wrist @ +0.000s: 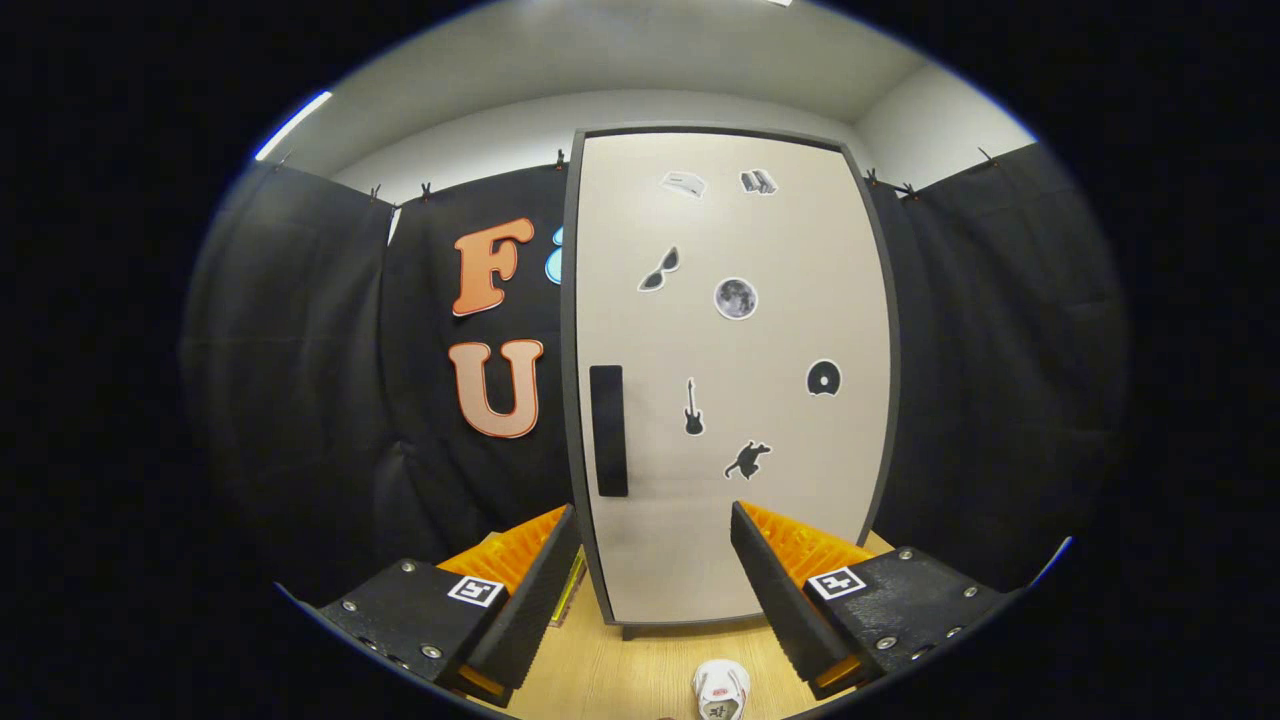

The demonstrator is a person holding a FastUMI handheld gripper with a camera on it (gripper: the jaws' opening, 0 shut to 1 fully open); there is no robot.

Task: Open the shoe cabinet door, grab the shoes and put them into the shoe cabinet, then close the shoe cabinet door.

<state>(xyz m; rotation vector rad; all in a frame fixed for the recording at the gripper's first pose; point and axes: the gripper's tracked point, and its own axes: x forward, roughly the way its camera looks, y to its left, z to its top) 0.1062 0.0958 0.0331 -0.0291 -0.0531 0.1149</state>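
The gripper (655, 560) hung with its fingers (530, 590) spread apart and holding nothing, pointed at the cabinet (730, 400). The cabinet stood upright at the far edge of the tabletop (620, 670), its door shut, a dark handle (608, 430) near its left side and small stickers (736, 298) scattered over it. A shoe (720, 690) lay on the tabletop between the fingers, short of the cabinet.
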